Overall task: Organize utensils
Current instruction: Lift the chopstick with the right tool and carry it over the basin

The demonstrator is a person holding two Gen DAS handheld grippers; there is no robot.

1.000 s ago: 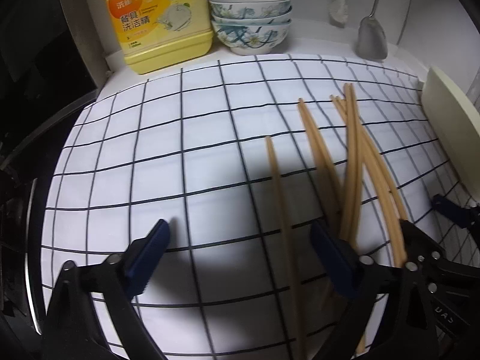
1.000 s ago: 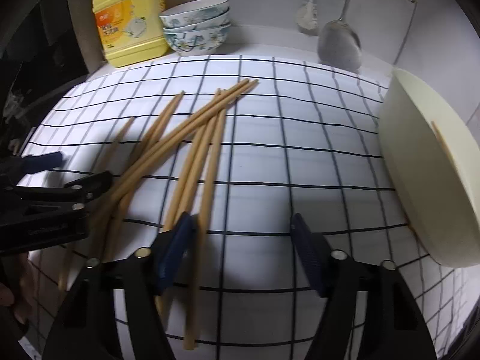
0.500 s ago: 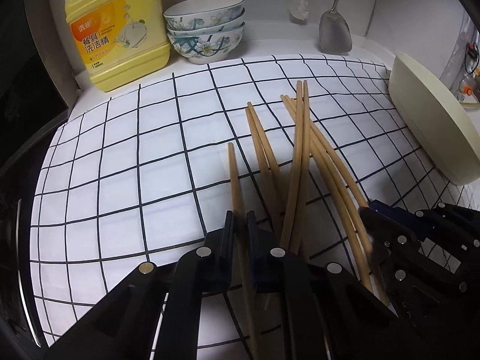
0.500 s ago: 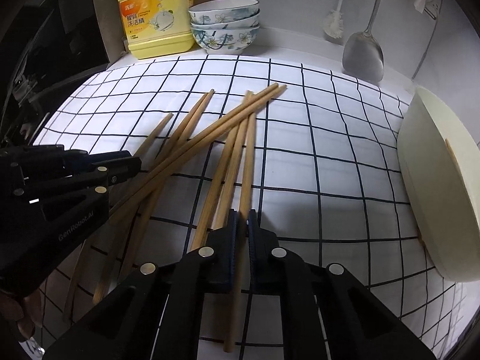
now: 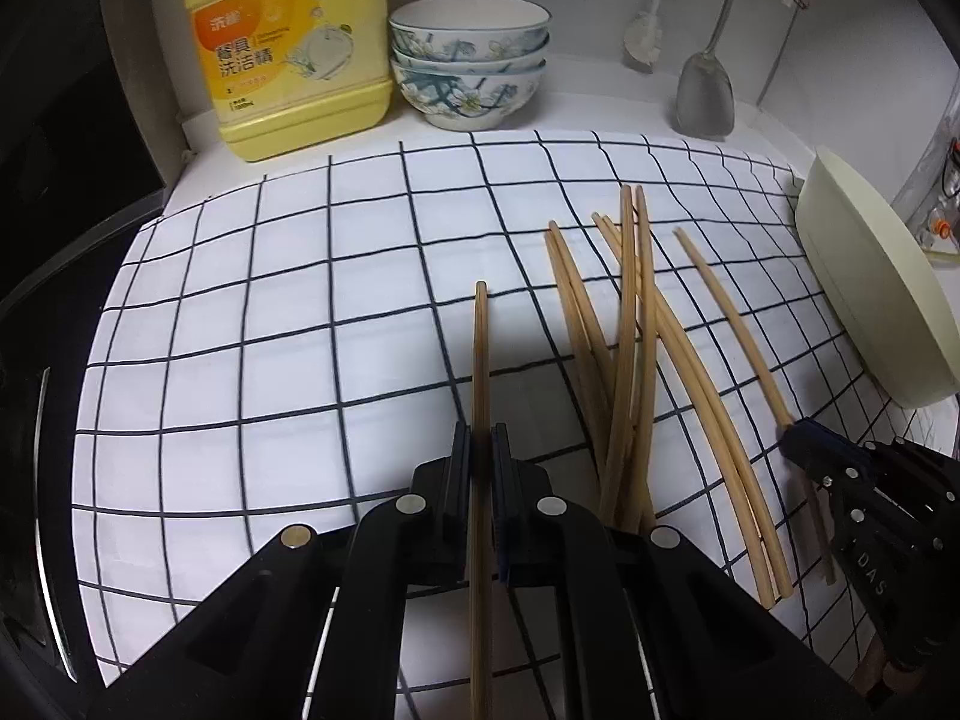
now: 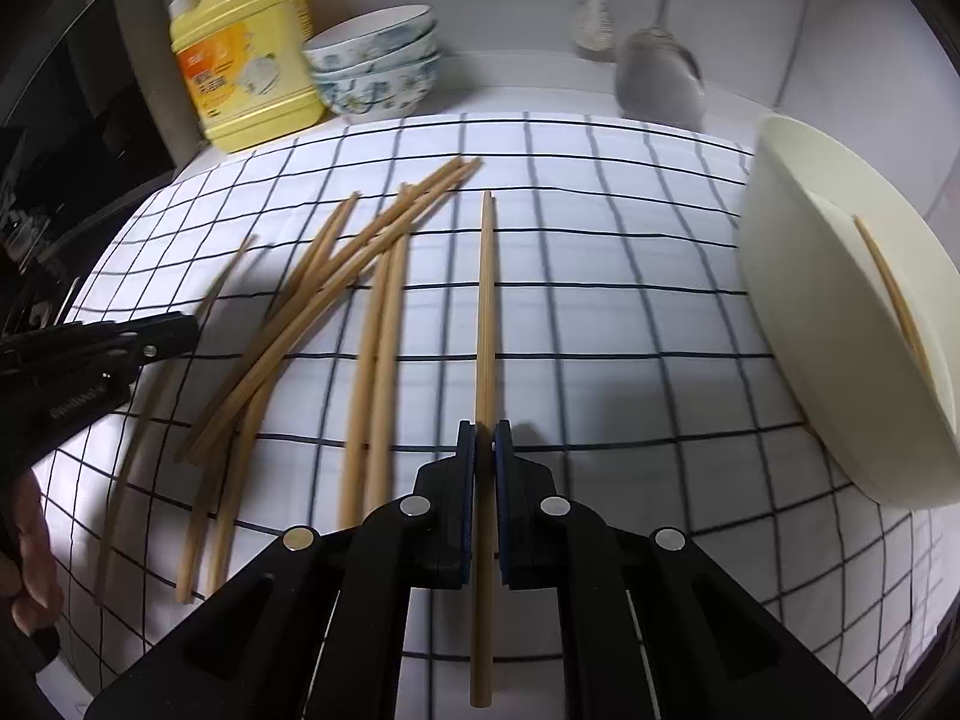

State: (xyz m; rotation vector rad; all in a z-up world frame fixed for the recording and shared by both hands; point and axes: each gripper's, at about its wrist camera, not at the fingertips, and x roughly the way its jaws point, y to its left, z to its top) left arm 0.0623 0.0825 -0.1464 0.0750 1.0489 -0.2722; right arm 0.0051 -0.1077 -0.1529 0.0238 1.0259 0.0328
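The left claw [image 5: 480,450], black with blue pads, is pinched tight on a single tan bamboo chopstick [image 5: 480,354], which runs straight ahead from between its pads and also back under the claw body. The right claw [image 6: 485,450] is likewise clamped on a second tan bamboo chopstick [image 6: 486,300] that points forward out of its pads. To the right of the left claw, and to the left of the right claw, lies the loose heap of tan bamboo chopsticks [image 5: 630,348], crossed over one another on the white cloth with a dark grid [image 5: 270,330] that covers the desk. Off to the far right of the right claw sits a cream oval tray [image 6: 840,330], tilted, with one more chopstick inside it. Well ahead of both claws, at the back wall, stand a yellow dish-soap jug [image 5: 288,48] and, just beside it, a stack of blue-flowered white bowls [image 5: 468,60]; a metal spatula [image 5: 705,90] hangs further right.
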